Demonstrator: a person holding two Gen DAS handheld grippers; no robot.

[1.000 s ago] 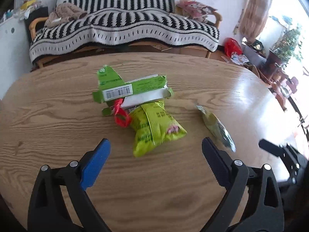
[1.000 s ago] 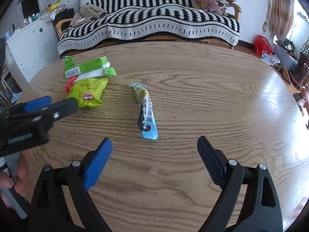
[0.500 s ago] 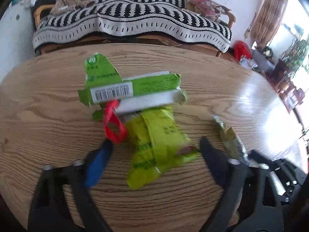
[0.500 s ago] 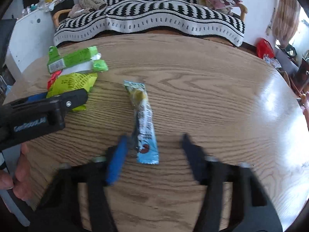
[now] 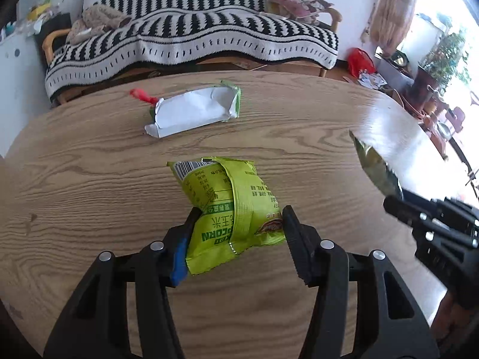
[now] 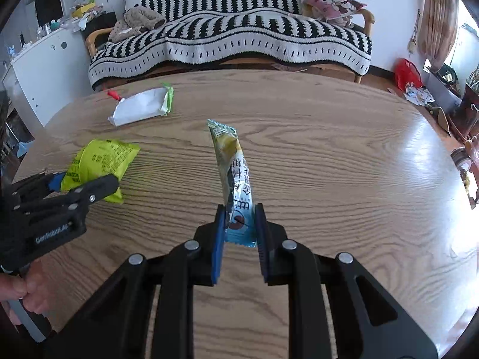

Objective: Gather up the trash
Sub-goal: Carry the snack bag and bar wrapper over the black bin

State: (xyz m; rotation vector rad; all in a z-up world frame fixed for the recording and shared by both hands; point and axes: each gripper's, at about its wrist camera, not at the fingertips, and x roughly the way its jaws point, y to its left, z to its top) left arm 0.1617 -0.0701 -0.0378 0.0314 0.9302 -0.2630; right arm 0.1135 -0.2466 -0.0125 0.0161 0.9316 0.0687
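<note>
A yellow-green snack bag (image 5: 227, 197) hangs off the wooden table (image 5: 89, 179) between the pads of my left gripper (image 5: 241, 212); its jaws are closing and press on the bag's lower half. From the right wrist view the same bag (image 6: 101, 158) sticks out of the left gripper (image 6: 89, 185). My right gripper (image 6: 240, 209) is shut on the lower end of a long blue and yellow wrapper (image 6: 232, 161), which stands up from it, tilted. A flattened green and white carton (image 5: 194, 110) lies on the table beyond, white side up, with a red scrap (image 5: 140, 94) at its left end.
A sofa under a black and white striped blanket (image 5: 191, 39) runs behind the table. A white cabinet (image 6: 42, 68) stands at the left. A person's hand (image 6: 18, 287) grips the left tool's handle. Clutter and a red bag (image 6: 407, 71) lie on the floor at right.
Both grippers went from wide open to closed, the left on the snack bag, the right on the long wrapper, and lifted them. The carton now lies apart, white side up.
</note>
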